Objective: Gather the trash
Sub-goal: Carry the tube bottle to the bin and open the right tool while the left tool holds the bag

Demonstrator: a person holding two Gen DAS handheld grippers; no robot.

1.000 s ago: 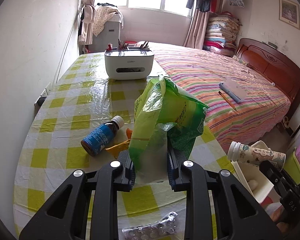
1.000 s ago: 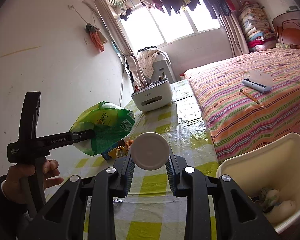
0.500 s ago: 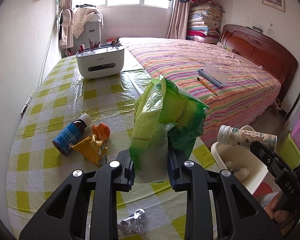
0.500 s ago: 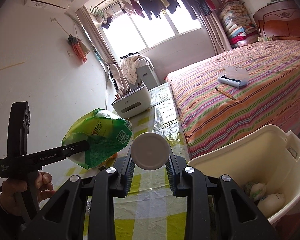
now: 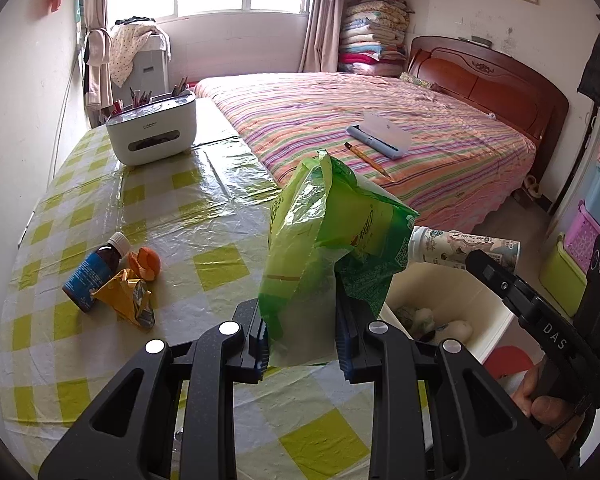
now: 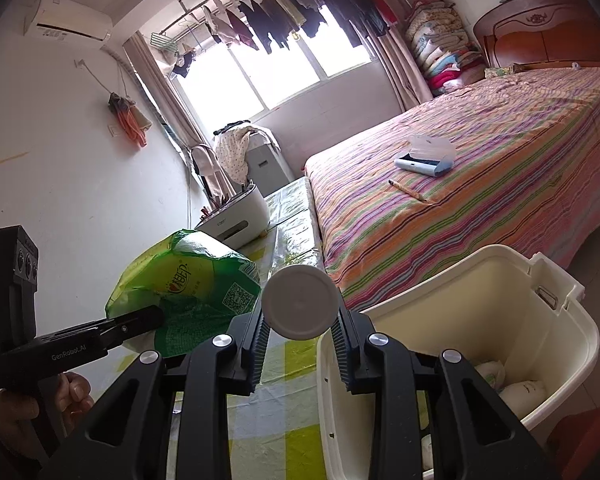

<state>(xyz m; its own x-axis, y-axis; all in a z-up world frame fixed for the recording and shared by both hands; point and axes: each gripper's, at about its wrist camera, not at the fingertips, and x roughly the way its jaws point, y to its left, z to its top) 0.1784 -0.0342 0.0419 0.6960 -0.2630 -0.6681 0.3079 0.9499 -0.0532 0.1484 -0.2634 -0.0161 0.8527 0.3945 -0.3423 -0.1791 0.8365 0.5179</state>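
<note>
The left gripper (image 5: 300, 334) is held level above the near edge of the bench (image 5: 220, 208), which is covered in yellow-checked plastic; its jaws are clenched on a crumpled green plastic snack bag (image 5: 324, 240) that stands upright between them. The right gripper (image 6: 300, 344) is held to the right of the left one, tilted slightly upward, jaws clamped on a white-capped cylindrical printed bottle (image 6: 299, 302) lying horizontally along the fingers, above the rim of the cream plastic waste bin (image 6: 540, 320) beside the bench. Crumpled white items lie in the bin bottom. On the bench rest a brown medicine bottle with blue label (image 5: 94, 272), a yellow foil wrapper (image 5: 126, 300) and an orange peel piece (image 5: 144, 264), touching one another.
</note>
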